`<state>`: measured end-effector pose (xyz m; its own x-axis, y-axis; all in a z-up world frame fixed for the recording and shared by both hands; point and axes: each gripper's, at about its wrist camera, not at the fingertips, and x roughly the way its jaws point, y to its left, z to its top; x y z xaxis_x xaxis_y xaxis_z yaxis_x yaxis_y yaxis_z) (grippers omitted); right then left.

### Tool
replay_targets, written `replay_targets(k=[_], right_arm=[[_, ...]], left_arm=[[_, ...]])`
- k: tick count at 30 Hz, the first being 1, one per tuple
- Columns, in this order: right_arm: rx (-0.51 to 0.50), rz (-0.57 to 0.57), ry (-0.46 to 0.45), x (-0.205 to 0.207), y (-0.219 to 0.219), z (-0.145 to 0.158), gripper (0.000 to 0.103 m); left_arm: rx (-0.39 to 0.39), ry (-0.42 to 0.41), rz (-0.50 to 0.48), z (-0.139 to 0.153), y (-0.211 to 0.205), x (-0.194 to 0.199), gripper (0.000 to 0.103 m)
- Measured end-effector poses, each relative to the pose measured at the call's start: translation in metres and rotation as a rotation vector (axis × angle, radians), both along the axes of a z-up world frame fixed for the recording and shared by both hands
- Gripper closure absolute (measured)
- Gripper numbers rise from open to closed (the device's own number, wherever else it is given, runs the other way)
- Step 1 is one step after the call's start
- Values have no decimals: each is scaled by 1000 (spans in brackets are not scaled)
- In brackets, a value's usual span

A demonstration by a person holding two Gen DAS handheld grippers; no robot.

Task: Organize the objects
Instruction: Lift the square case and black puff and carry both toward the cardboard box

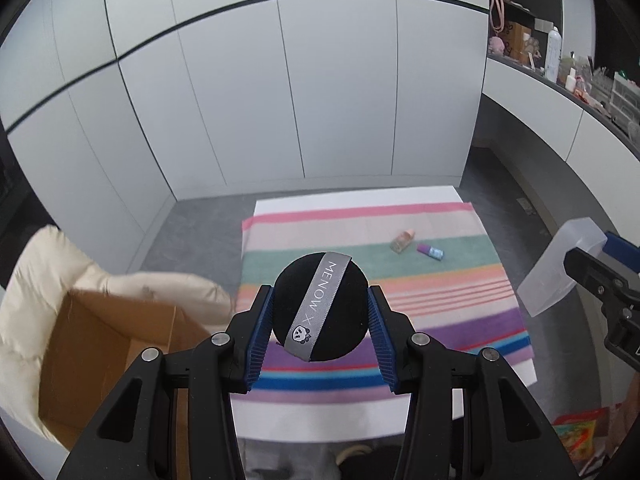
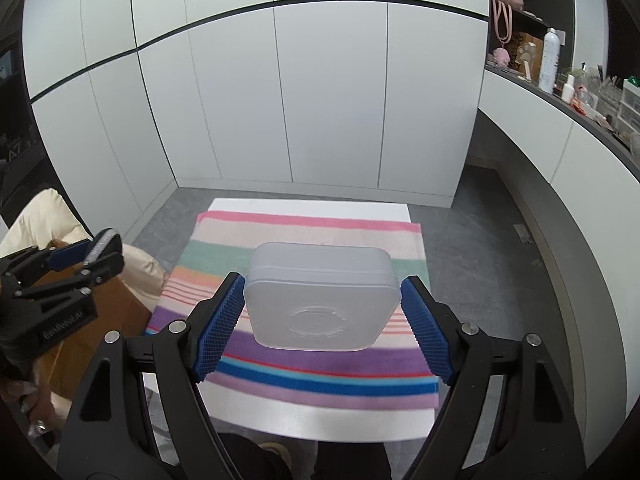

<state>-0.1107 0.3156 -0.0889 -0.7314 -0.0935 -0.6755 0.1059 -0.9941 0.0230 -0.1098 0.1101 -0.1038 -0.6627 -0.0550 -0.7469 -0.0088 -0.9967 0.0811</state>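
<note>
The left gripper [image 1: 320, 312] clamps its jaws on a black puff [image 1: 320, 306], held above the striped cloth [image 1: 440, 292]. The right gripper [image 2: 322, 312], jaws wide, grips a frosted box [image 2: 320, 300]. At 1 o'clock from the puff, two small bottles [image 1: 418, 245] lie mid-cloth, edges clear. A cardboard box [image 1: 100, 344] sits at 9 o'clock.

Frosted plastic box [image 2: 320, 296] between the right hand-held gripper [image 2: 320, 308] pads, above a striped cloth [image 2: 304, 364].
</note>
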Motion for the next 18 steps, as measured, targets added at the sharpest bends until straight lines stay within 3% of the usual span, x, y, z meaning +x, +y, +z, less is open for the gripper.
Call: replay_targets(k=[10, 18], right_arm=[[-8, -22, -55, 43, 10, -14, 21], [-18, -47, -67, 54, 16, -14, 21]], left_arm=[[23, -68, -4, -15, -16, 34, 56], [7, -65, -29, -16, -16, 40, 56]])
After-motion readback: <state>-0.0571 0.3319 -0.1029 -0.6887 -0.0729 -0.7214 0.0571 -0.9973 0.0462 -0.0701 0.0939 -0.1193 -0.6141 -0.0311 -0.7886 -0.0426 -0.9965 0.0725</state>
